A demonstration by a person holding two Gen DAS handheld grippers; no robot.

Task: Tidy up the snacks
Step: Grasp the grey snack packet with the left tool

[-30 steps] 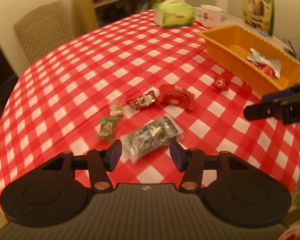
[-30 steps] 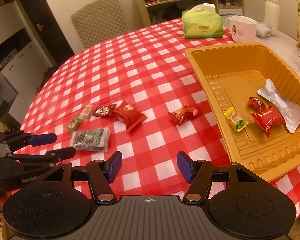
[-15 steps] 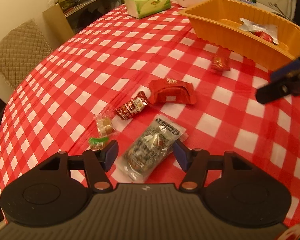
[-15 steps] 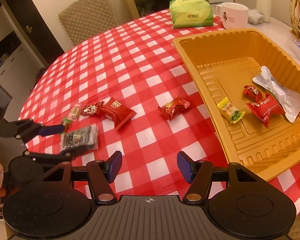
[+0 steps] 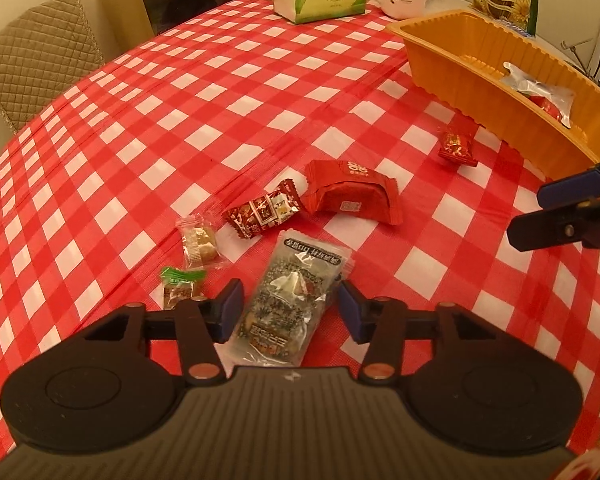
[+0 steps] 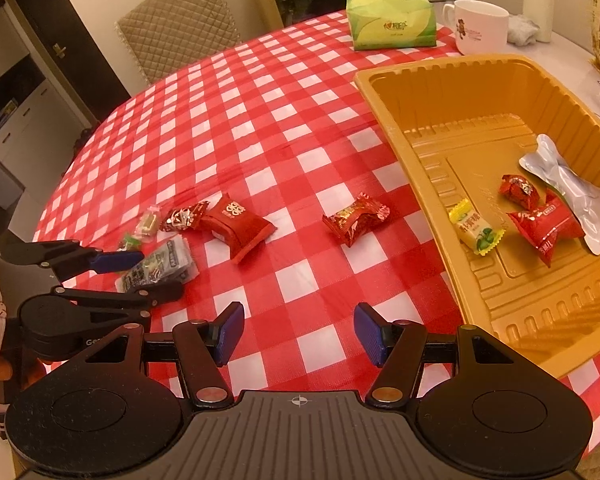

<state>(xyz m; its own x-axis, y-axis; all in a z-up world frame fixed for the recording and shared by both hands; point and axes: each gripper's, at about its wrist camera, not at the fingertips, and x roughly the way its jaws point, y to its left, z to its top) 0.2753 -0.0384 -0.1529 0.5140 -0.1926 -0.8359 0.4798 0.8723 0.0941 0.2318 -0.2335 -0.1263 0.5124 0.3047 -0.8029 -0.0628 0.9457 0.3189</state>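
Both hand-held grippers spread; left (image 5: 291, 310) straddles clear packet (image 5: 293, 298).

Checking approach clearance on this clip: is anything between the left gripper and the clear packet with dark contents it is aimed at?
Nothing visible. The left gripper is open, and the clear plastic snack packet with dark contents already lies between its fingers on the red checked tablecloth. The small green-topped candy sits just outside the left finger, beside the path, not in it.
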